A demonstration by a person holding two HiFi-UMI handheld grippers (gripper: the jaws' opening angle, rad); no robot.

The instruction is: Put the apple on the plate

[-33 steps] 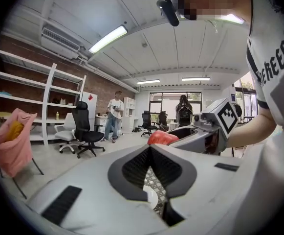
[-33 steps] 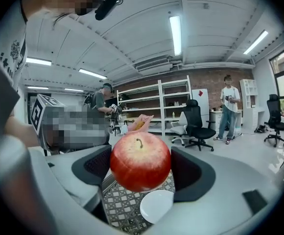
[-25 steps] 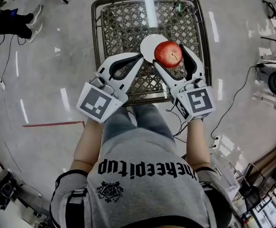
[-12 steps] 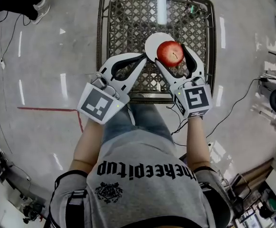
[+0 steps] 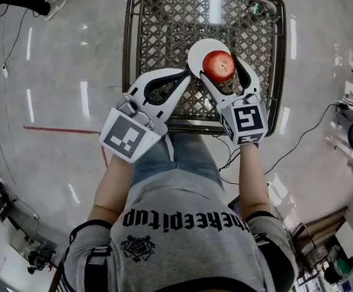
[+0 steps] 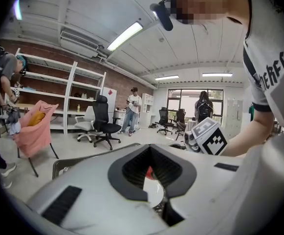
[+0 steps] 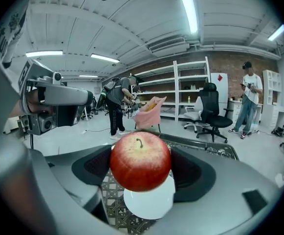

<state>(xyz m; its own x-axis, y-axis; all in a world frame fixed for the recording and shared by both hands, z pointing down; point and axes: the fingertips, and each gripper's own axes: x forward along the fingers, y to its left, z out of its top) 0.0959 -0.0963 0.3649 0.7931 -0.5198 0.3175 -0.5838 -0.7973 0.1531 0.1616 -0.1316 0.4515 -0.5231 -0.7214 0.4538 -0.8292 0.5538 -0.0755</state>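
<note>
A red apple [image 5: 219, 65] hangs just above the near right part of a small white plate [image 5: 199, 49], with my right gripper [image 5: 219, 64] shut on it. In the right gripper view the apple [image 7: 141, 160] fills the space between the dark pads, stem up, and the plate [image 7: 149, 200] lies below it. The plate rests on a lattice-topped table [image 5: 164, 23]. My left gripper [image 5: 186, 74] sits beside the plate's left edge, shut on nothing. Through its jaws, the left gripper view shows a sliver of the apple [image 6: 149, 172] and of the plate [image 6: 155, 194].
The table's metal frame [image 5: 127, 53] edges the lattice top. Cables [image 5: 298, 132] and a red tape line [image 5: 61, 129] lie on the floor. A pink-draped chair [image 6: 34, 126], office chairs [image 6: 104, 124], shelves and standing people are farther off in the room.
The head view has shifted, so the table sits more to the right. My right gripper has turned a little straighter and still holds the apple over the plate. The left gripper barely moved.
</note>
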